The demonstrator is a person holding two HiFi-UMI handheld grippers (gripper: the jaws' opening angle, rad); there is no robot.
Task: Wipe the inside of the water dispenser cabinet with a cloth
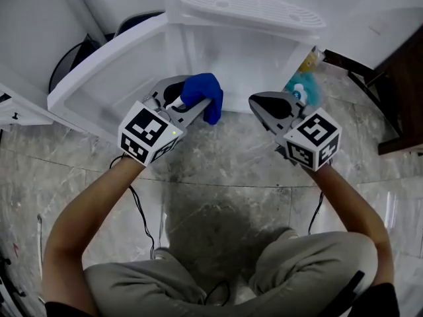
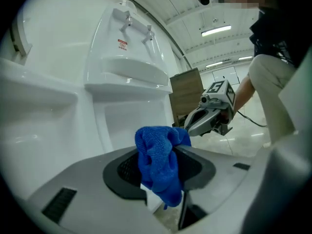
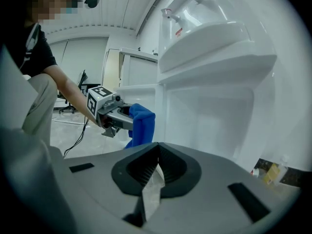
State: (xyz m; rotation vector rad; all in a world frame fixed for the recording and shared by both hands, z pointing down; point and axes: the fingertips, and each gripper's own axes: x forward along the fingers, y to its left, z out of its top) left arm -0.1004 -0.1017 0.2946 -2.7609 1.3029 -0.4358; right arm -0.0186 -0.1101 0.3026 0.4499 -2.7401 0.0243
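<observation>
A crumpled blue cloth is pinched in my left gripper, whose jaws are shut on it just in front of the white water dispenser's open lower cabinet. In the left gripper view the cloth fills the gap between the jaws and hangs down past them. My right gripper hovers to the right of the cloth at the cabinet's front edge, jaws shut and empty. The right gripper view shows the cloth off to the left. The cabinet door stands swung open on the left.
The dispenser's drip tray juts out above the cabinet. A teal item and a yellow bottle sit on the floor right of the dispenser, beside dark wooden furniture. Cables trail over the marble floor by the person's knees.
</observation>
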